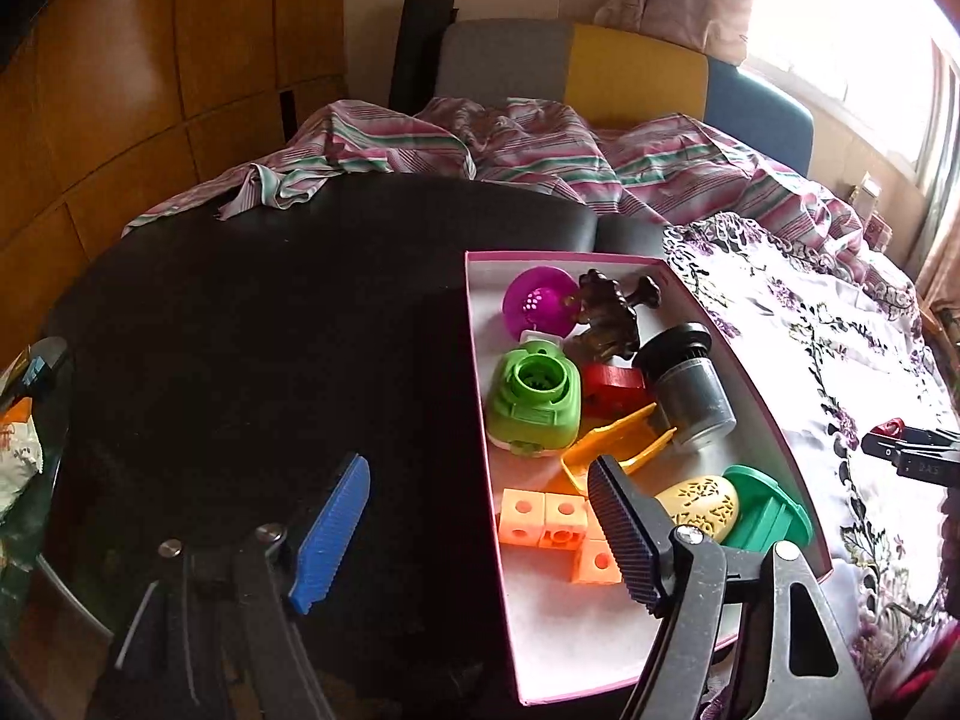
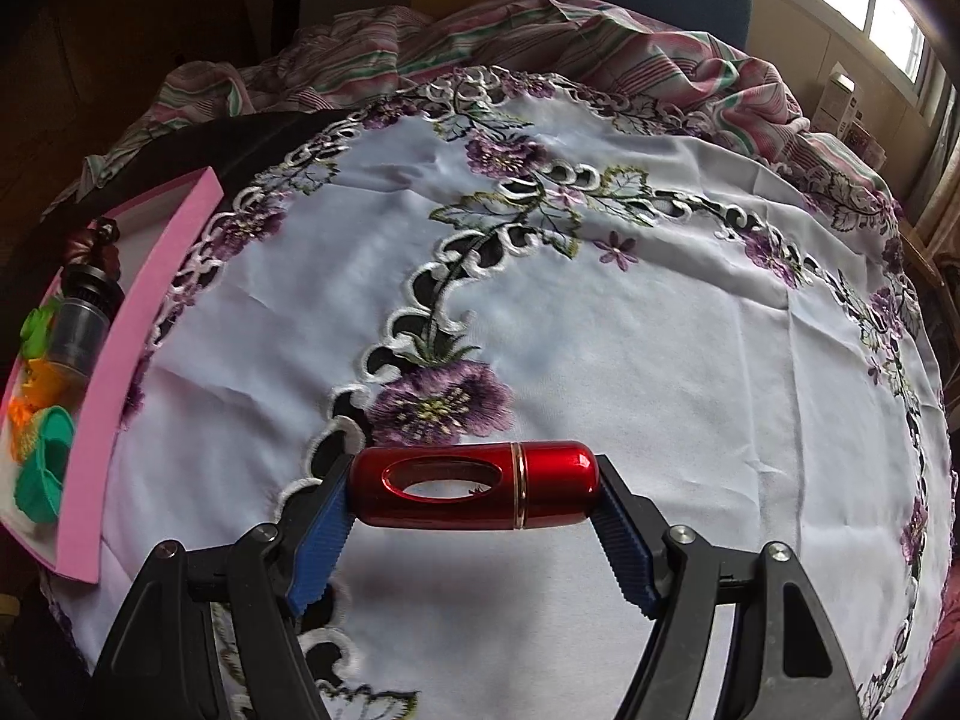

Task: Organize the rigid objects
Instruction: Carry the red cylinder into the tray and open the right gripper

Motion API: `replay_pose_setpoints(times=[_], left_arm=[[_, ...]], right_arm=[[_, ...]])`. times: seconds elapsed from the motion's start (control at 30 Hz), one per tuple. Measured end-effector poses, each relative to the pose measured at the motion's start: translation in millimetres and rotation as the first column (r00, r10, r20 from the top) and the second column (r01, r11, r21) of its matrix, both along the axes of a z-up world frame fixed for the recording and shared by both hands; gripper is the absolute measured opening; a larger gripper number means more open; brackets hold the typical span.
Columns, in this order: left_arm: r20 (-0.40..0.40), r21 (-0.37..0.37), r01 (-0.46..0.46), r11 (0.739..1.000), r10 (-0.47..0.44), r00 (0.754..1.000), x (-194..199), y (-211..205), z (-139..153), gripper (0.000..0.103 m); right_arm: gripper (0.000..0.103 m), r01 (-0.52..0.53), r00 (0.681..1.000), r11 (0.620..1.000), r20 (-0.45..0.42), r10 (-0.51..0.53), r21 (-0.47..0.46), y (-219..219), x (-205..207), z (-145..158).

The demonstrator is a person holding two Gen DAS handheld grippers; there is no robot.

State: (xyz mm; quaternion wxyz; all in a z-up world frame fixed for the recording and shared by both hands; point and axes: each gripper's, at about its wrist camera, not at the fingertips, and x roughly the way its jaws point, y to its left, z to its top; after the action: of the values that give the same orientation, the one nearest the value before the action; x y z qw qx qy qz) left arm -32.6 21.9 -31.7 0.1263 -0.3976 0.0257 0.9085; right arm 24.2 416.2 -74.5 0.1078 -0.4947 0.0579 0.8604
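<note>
A bed-side table carries an embroidered cloth (image 2: 600,330) and a pink box (image 1: 774,420) of toys. The right gripper (image 2: 474,504) clamps a red capsule (image 2: 474,492) lengthwise over the cloth; the left gripper (image 1: 480,522) hangs wide, empty. Next, I'd judge, carry it leftward into the box.

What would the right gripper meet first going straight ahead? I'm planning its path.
The right gripper, shut on the red metal capsule, would likely meet only the white embroidered tablecloth; depth is unclear.
</note>
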Motion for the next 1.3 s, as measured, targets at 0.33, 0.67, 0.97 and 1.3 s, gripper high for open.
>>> replay_pose_setpoints(times=[0.33, 0.67, 0.97, 1.3], left_arm=[[0.008, 0.014, -0.043, 0.999, 0.043, 0.999, -2.2, -15.5, -0.7, 0.081], [0.004, 0.028, -0.094, 0.995, 0.093, 0.996, -4.1, -36.5, 0.3, 0.087], [-0.010, 0.007, -0.125, 0.992, 0.125, 0.992, -4.8, -42.4, 1.7, 0.103], [-0.015, -0.015, -0.147, 0.989, 0.147, 0.989, -1.0, -40.0, 2.4, 0.103]], right_arm=[[0.076, -0.260, 0.956, 0.965, -0.147, 0.253, -0.032, -112.9, -27.4, 50.3], [0.076, -0.461, 0.876, 0.885, -0.190, 0.443, -0.062, -216.0, -63.9, 53.5], [0.078, -0.486, 0.866, 0.871, -0.095, 0.491, 0.075, -253.9, -81.1, 21.3], [0.079, -0.431, 0.896, 0.902, -0.116, 0.430, 0.015, -242.9, -69.5, 20.8]])
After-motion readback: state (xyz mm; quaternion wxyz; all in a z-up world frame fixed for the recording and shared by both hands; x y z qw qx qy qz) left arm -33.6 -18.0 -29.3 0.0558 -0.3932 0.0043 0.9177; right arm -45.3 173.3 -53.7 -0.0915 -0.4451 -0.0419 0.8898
